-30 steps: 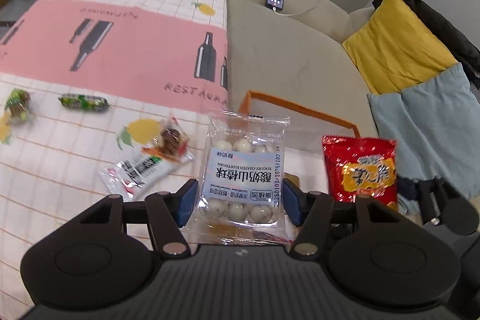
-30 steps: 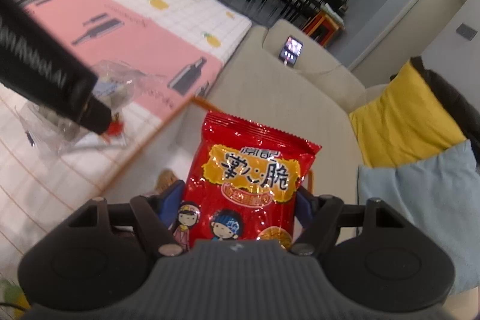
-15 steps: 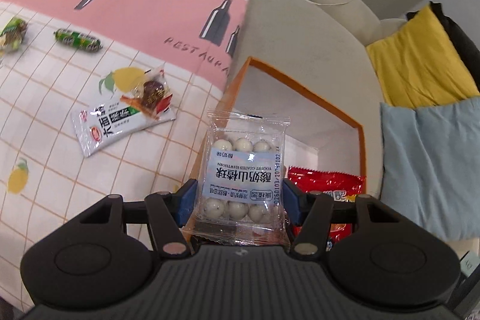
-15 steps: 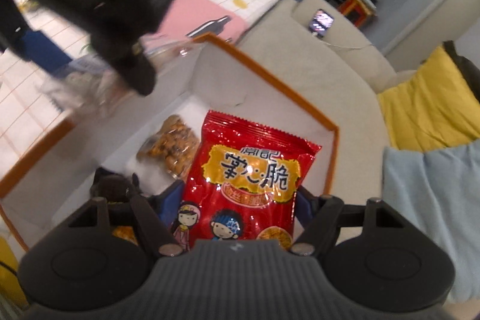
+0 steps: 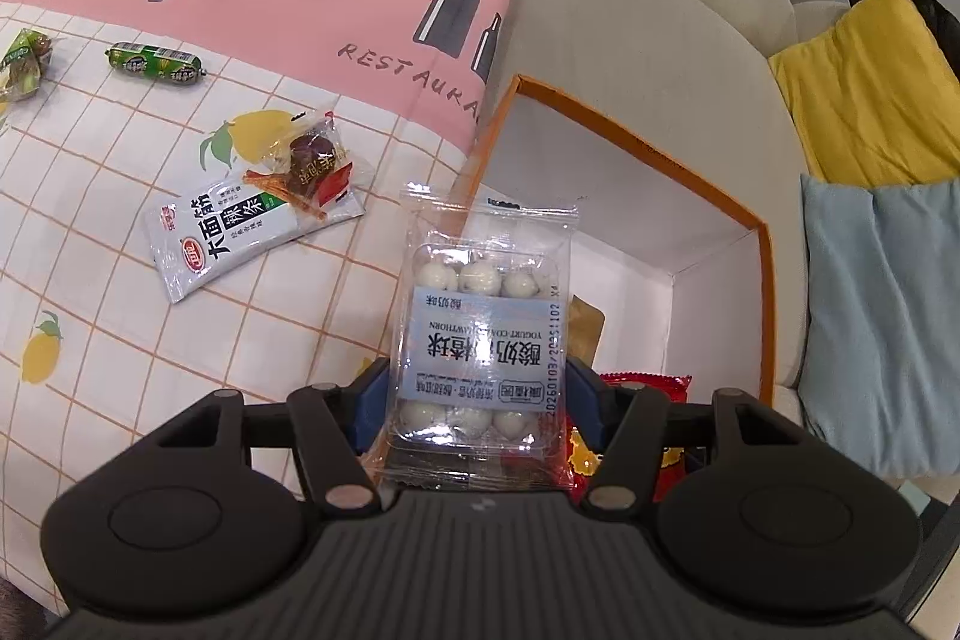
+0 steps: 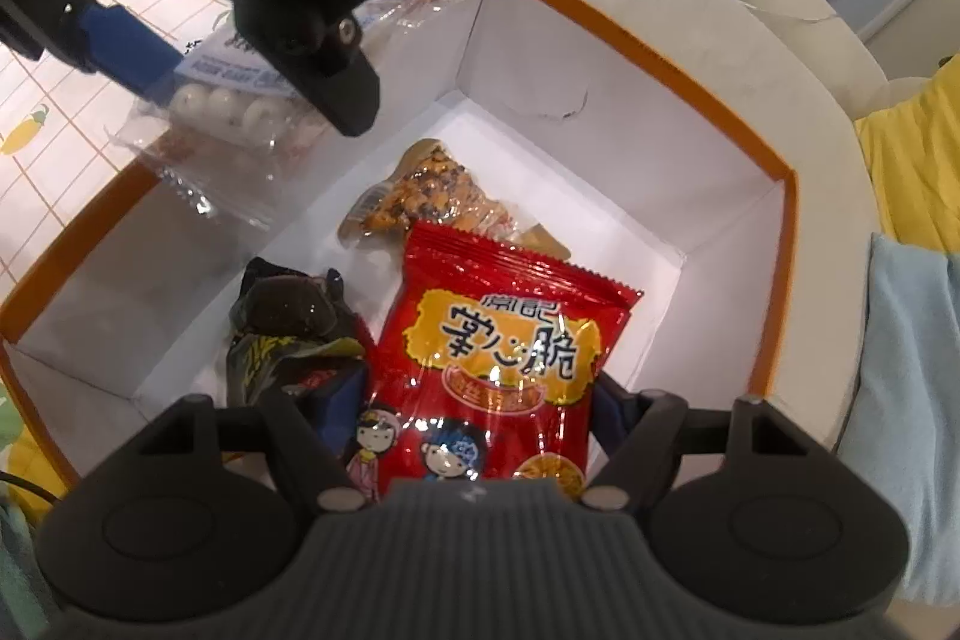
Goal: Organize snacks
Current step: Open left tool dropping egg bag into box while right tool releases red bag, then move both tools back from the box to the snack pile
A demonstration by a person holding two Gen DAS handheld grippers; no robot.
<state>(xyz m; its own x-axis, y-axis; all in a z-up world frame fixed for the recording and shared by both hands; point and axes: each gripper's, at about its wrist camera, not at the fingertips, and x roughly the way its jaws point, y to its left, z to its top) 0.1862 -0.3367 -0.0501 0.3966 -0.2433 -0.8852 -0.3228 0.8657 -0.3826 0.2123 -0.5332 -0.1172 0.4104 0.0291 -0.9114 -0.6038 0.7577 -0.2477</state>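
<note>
A: How much was done?
B: Two packets (image 6: 414,196) were already seen in the box (image 6: 774,196). A clear pack (image 5: 480,334) was held in the left fingers (image 5: 372,400), a red bag (image 6: 498,370) in the right (image 6: 612,412), both above the box.
A: What was left?
B: Four snacks (image 5: 240,232) were left on the cloth (image 5: 120,340) to the left.

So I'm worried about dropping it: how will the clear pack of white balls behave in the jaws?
The clear pack of white balls probably grips stiffly, since its balls sit in a moulded tray. Its film edges look crinkly and floppy, and glossy, so possibly slippery. It seems light: it stands upright between the left gripper jaws.
</note>
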